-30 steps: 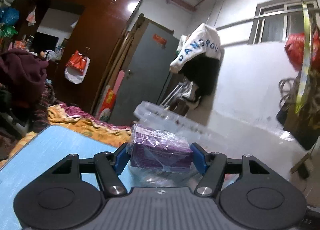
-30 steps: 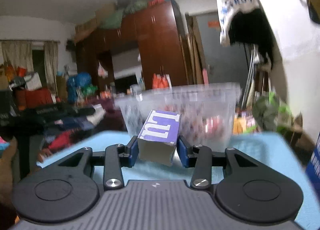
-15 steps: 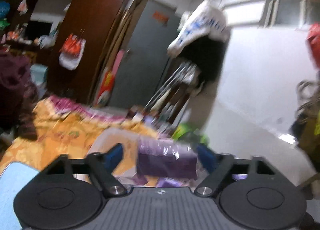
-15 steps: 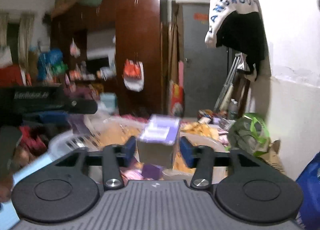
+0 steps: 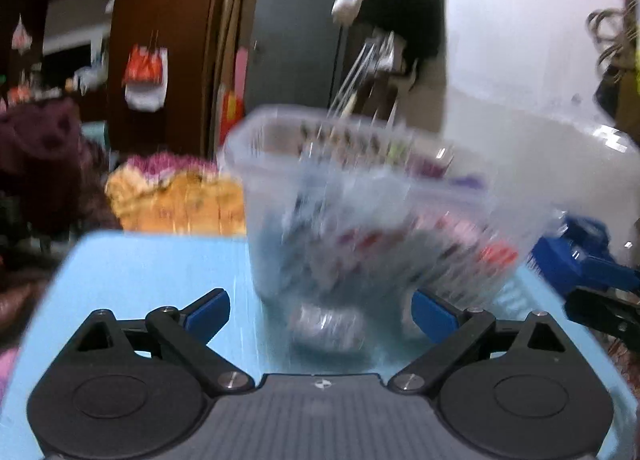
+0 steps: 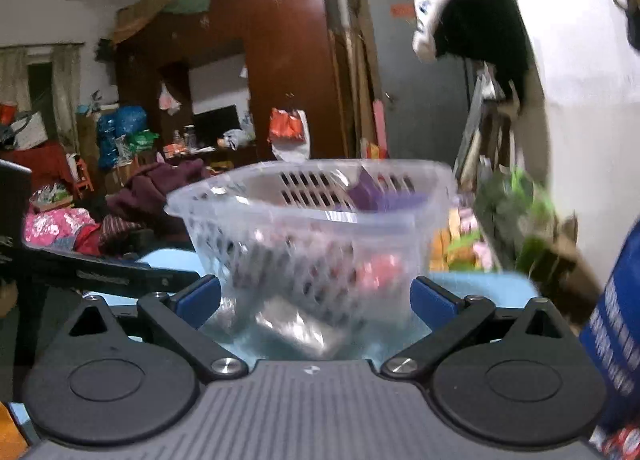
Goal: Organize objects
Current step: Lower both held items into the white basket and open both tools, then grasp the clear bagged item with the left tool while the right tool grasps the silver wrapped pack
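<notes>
1. while both claws face the clear basket (image 6: 312, 220), the left gripper (image 5: 320, 310) tips downward at it, its blue pads flung wide after just opening, nothing between them.
2. right gripper (image 6: 316, 300) sits flatter, pads just opened fully apart and empty, the basket's near wall right ahead of them.
3. the basket stands on the light blue tabletop (image 5: 152, 264); a purple packet (image 6: 376, 194) pokes up inside at its far rim, red and pink bits blur through the wall lower down.
4. a shiny foil-wrapped thing (image 5: 326, 326) lies at the basket's foot, on the near side; whether it is inside or outside, can't tell.
5. beyond the basket, a dark wooden wardrobe (image 6: 280, 60) and grey door (image 5: 296, 28); a blue box (image 6: 616, 320) crowds in beside the basket's right side.
6. basket: see-through plastic, slotted walls, rounded rim, motion-smeared in the left view.
</notes>
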A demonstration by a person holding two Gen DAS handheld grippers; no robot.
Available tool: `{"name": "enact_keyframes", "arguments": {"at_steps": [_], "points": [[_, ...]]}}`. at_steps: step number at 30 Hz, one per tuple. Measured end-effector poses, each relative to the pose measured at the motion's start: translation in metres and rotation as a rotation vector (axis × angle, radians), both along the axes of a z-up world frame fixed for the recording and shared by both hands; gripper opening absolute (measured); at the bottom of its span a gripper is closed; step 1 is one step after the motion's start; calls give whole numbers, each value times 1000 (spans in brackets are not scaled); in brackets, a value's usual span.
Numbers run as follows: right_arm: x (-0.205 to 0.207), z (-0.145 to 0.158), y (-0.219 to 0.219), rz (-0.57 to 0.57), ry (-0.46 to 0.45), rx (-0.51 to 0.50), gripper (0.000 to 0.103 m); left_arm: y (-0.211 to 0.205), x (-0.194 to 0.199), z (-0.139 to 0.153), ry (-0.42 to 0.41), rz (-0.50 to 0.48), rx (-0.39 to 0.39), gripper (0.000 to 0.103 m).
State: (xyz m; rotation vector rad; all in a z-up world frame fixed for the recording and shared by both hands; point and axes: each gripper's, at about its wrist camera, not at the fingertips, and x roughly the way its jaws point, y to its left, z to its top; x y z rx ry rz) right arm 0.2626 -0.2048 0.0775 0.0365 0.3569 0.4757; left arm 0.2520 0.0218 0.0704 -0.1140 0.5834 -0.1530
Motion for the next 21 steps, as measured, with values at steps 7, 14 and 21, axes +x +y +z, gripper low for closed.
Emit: {"name": "enact_keyframes", "arguments": {"at_steps": [7, 14, 21], "points": [[24, -18, 7, -60, 140, -12, 103, -13, 25, -29, 108, 16, 34, 95], [36, -42, 31, -82, 281, 8, 103, 0, 19, -28, 103, 66, 78, 64], [47, -43, 54, -103, 316, -24, 103, 43, 2, -33, 83, 126, -29, 64]]}}
